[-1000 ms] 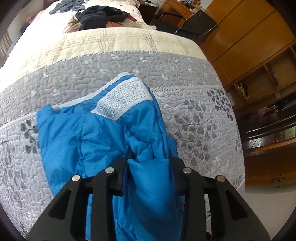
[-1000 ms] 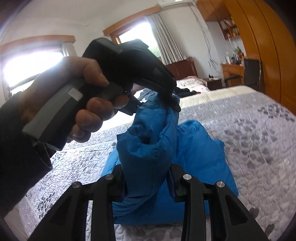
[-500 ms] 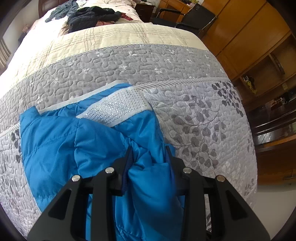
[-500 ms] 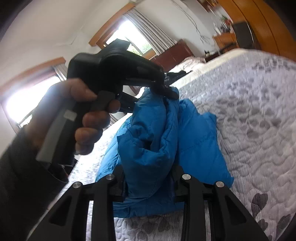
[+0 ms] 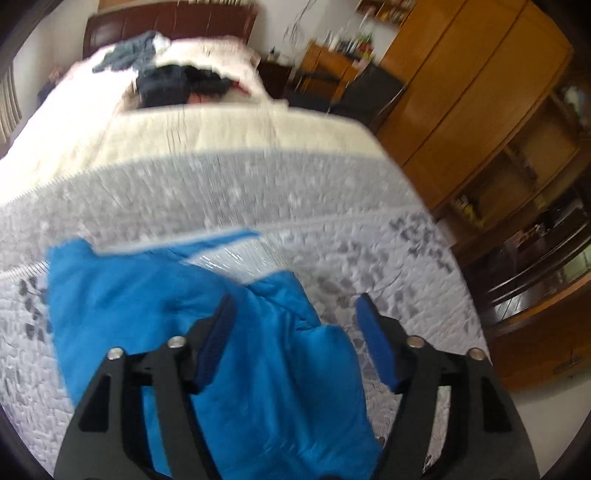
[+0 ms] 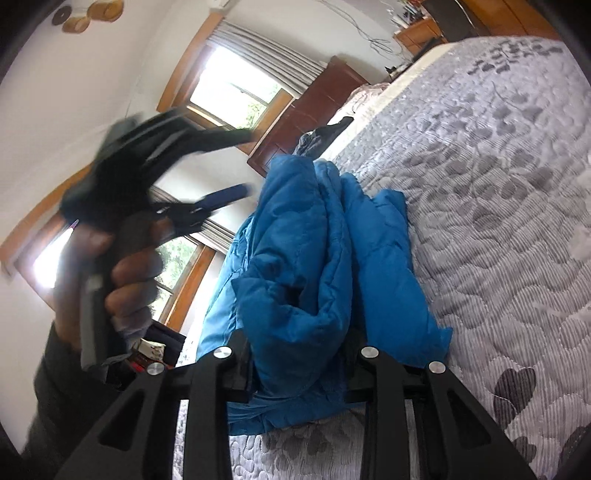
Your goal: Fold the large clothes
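Note:
A blue padded jacket (image 5: 155, 306) lies bunched on the grey quilted bed (image 5: 258, 192), a pale dotted lining patch (image 5: 236, 258) showing near its top. My left gripper (image 5: 295, 332) is open just above the jacket, its blue pads spread wide with fabric below them. In the right wrist view the same left gripper (image 6: 236, 166) hangs open in a hand (image 6: 125, 280), clear of the cloth. My right gripper (image 6: 299, 350) is shut on a thick fold of the jacket (image 6: 306, 258), holding it a little above the quilt.
Dark and grey clothes (image 5: 173, 79) are piled at the far end of the bed near the headboard (image 5: 170, 22). Wooden wardrobes and shelves (image 5: 480, 110) stand along the right side. A black chair (image 5: 373, 92) sits beside the bed. Windows (image 6: 229, 96) are on the left.
My left gripper has opened and let go of the jacket fold, lifting away from it. The right gripper keeps its hold and has tilted; the jacket has sunk toward the quilt.

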`<state>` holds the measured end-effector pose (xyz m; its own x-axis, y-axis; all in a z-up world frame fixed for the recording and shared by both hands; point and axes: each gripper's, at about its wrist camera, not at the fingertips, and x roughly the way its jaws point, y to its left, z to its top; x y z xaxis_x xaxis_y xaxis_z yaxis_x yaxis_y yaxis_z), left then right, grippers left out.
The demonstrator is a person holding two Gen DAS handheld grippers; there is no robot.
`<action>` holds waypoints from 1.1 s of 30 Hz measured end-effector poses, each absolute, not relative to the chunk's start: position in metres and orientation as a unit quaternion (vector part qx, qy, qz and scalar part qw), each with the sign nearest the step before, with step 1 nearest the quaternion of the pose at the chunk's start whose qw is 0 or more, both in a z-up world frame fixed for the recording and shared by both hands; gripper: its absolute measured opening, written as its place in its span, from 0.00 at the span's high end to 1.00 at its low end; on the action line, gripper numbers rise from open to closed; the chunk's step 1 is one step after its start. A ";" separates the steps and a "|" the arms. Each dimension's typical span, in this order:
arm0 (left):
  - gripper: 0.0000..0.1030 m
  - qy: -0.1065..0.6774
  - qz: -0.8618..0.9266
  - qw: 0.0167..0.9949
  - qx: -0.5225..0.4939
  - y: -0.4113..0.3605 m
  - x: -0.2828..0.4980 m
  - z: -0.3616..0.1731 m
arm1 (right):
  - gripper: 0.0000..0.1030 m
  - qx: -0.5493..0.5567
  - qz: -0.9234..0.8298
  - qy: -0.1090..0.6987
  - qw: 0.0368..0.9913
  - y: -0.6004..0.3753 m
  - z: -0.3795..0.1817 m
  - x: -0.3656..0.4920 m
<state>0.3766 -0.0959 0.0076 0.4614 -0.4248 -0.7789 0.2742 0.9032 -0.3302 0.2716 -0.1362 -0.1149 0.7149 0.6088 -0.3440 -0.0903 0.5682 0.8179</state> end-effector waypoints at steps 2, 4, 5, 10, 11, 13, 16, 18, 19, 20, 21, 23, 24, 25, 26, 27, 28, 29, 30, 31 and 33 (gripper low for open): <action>0.21 0.458 -0.219 0.858 -0.076 -0.074 0.361 0.019 | 0.68 0.430 0.229 0.325 0.811 -0.140 -0.116 0.271; 0.21 0.444 -0.234 0.863 -0.068 -0.049 0.341 0.023 | 0.59 0.456 0.249 0.332 0.787 -0.148 -0.115 0.272; 0.21 0.440 -0.239 0.863 -0.069 -0.041 0.334 0.023 | 0.51 0.466 0.254 0.332 0.780 -0.154 -0.112 0.273; 0.21 0.427 -0.285 0.849 -0.126 0.008 0.300 0.005 | 0.28 0.457 0.272 0.367 0.763 -0.178 -0.086 0.302; 0.22 0.424 -0.292 0.846 -0.136 0.013 0.295 0.001 | 0.26 0.448 0.268 0.375 0.766 -0.182 -0.079 0.314; 0.22 0.413 -0.310 0.843 -0.154 0.020 0.285 -0.005 | 0.26 0.432 0.277 0.401 0.759 -0.184 -0.069 0.341; 0.22 0.394 -0.335 0.837 -0.179 0.028 0.272 -0.008 | 0.23 0.409 0.290 0.446 0.741 -0.175 -0.061 0.380; 0.22 0.387 -0.343 0.833 -0.196 0.031 0.266 -0.011 | 0.23 0.391 0.292 0.487 0.725 -0.164 -0.062 0.407; 0.22 0.389 -0.343 0.831 -0.200 0.032 0.264 -0.015 | 0.23 0.384 0.285 0.502 0.721 -0.158 -0.064 0.412; 0.22 0.391 -0.342 0.831 -0.201 0.034 0.262 -0.018 | 0.23 0.378 0.281 0.516 0.715 -0.156 -0.067 0.415; 0.22 0.393 -0.343 0.829 -0.201 0.034 0.261 -0.022 | 0.23 0.373 0.288 0.533 0.703 -0.149 -0.070 0.421; 0.22 0.397 -0.343 0.827 -0.201 0.037 0.260 -0.027 | 0.30 0.368 0.300 0.544 0.692 -0.143 -0.072 0.425; 0.22 0.399 -0.343 0.826 -0.203 0.038 0.261 -0.030 | 0.40 0.367 0.304 0.545 0.689 -0.141 -0.072 0.426; 0.22 0.399 -0.342 0.825 -0.207 0.041 0.259 -0.032 | 0.67 0.366 0.308 0.546 0.688 -0.141 -0.072 0.426; 0.22 0.400 -0.342 0.823 -0.213 0.044 0.260 -0.034 | 0.77 0.357 0.314 0.537 0.697 -0.142 -0.067 0.425; 0.22 0.401 -0.344 0.820 -0.219 0.045 0.260 -0.035 | 0.81 0.344 0.315 0.523 0.713 -0.144 -0.058 0.419; 0.22 0.402 -0.347 0.817 -0.224 0.046 0.262 -0.037 | 0.84 0.340 0.315 0.508 0.726 -0.147 -0.052 0.414; 0.22 0.403 -0.349 0.816 -0.225 0.047 0.266 -0.037 | 0.86 0.343 0.315 0.480 0.743 -0.156 -0.044 0.401; 0.22 0.401 -0.354 0.815 -0.224 0.045 0.266 -0.037 | 0.86 0.351 0.308 0.461 0.755 -0.167 -0.044 0.389; 0.22 0.400 -0.358 0.814 -0.222 0.044 0.266 -0.037 | 0.86 0.363 0.298 0.456 0.756 -0.177 -0.053 0.386; 0.22 0.399 -0.371 0.809 -0.222 0.037 0.270 -0.035 | 0.86 0.396 0.288 0.465 0.737 -0.191 -0.085 0.386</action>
<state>0.2702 0.0366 -0.0352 0.4063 -0.7770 -0.4809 0.4218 0.6263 -0.6556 0.3856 -0.1906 -0.0846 0.4014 0.7938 -0.4570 -0.0572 0.5197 0.8524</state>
